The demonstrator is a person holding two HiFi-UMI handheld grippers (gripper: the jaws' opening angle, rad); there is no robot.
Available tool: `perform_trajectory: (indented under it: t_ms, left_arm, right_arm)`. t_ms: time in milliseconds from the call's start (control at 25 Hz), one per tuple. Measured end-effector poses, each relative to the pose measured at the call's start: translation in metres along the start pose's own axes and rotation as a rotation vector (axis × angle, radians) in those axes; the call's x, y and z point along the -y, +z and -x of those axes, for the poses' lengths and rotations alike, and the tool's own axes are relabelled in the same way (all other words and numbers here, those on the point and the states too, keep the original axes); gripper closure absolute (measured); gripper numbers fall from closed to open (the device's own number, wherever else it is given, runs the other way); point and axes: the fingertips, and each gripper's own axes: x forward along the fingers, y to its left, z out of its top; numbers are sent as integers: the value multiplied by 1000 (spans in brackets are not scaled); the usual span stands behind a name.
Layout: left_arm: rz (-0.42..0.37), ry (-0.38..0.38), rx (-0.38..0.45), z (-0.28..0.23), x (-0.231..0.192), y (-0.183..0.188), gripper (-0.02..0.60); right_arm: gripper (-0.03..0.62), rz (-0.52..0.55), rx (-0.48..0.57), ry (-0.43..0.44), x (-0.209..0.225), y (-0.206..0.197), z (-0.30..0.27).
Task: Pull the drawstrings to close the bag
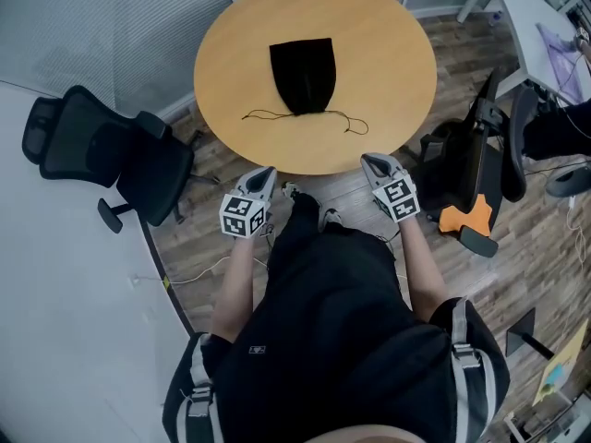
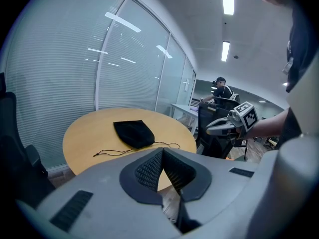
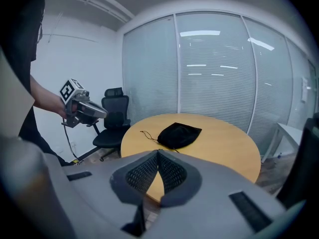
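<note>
Currently the left gripper (image 1: pixel 263 172) and the right gripper (image 1: pixel 374 160) are both held just off the near edge of the round wooden surface (image 1: pixel 231 53). The left jaws are pressed together with nothing between them, and the right jaws are likewise closed and empty. Ahead of both pairs of jaws and well apart from them, the black drawstring bag (image 1: pixel 303 74) lies flat near the middle of the surface, its mouth turned toward the jaws. Its thin drawstrings (image 1: pixel 259 113) trail from the mouth, one out toward the left jaws' side, the other curling toward the right jaws' side, touching neither. A black office chair (image 1: pixel 102 150) stands on the floor, left of the left jaws.
</note>
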Motion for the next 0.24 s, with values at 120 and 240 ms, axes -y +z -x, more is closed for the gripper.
perform_trajectory:
  t_ms: [120, 240]
  left_arm:
    - [3, 0, 2, 1, 1, 0, 566]
    - [9, -1, 0, 3, -1, -2, 566]
  right_arm:
    - [536, 8, -7, -8, -1, 0, -1]
    - [536, 17, -14, -27, -2, -1, -4]
